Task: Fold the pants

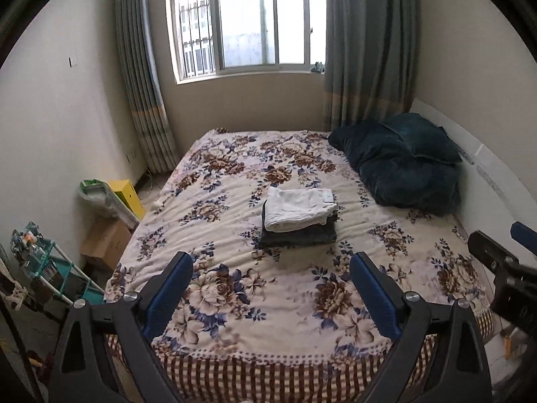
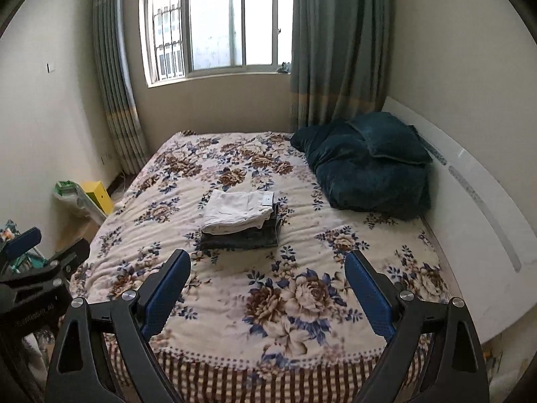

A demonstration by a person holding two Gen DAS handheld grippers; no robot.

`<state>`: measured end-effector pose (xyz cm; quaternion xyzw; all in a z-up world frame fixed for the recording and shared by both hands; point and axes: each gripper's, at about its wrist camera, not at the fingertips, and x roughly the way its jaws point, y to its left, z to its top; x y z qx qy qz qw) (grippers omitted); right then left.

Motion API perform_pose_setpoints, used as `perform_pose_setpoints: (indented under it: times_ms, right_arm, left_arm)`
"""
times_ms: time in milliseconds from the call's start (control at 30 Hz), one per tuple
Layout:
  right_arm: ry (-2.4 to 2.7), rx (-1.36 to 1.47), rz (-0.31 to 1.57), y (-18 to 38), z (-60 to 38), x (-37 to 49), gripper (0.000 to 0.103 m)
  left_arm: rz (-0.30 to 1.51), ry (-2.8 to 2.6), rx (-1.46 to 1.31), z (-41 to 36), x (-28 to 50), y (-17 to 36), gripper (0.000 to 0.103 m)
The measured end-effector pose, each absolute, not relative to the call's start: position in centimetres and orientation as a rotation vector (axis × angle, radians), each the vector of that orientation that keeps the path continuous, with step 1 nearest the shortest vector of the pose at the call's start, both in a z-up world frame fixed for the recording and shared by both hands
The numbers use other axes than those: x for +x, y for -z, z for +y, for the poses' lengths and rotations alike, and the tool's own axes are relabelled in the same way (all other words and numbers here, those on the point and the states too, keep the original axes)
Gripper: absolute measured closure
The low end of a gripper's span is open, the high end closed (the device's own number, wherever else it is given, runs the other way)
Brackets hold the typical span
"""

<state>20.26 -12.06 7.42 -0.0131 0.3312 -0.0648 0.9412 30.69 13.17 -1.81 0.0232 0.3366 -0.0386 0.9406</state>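
Folded white pants (image 1: pixel 298 208) lie on top of folded dark grey pants (image 1: pixel 298 235) in a neat stack in the middle of the bed (image 1: pixel 235 302). The stack also shows in the right wrist view, white pants (image 2: pixel 238 211) over dark pants (image 2: pixel 241 238). My left gripper (image 1: pixel 272 268) is open and empty, held above the foot of the bed, short of the stack. My right gripper (image 2: pixel 268 265) is open and empty, also short of the stack. The right gripper's body (image 1: pixel 503 268) shows at the right edge of the left wrist view.
The bed carries a floral blanket. Dark teal pillows (image 1: pixel 402 164) lie at the back right by the white headboard (image 1: pixel 486 168). A cardboard box (image 1: pixel 104 241), a yellow box (image 1: pixel 127 194) and a teal rack (image 1: pixel 50 268) stand on the floor left of the bed. A window (image 1: pixel 248 20) with curtains is behind.
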Motion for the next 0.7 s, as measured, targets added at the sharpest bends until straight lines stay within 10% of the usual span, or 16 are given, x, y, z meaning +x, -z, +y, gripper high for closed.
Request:
perform_pose_setpoints:
  times_ms: [700]
  right_arm:
    - [0.078, -0.053, 0.611, -12.8, -13.2, 11.8, 0.006]
  left_arm:
    - [0.621, -0.016, 0.003, 12.7, 23.7, -0.5, 0.0]
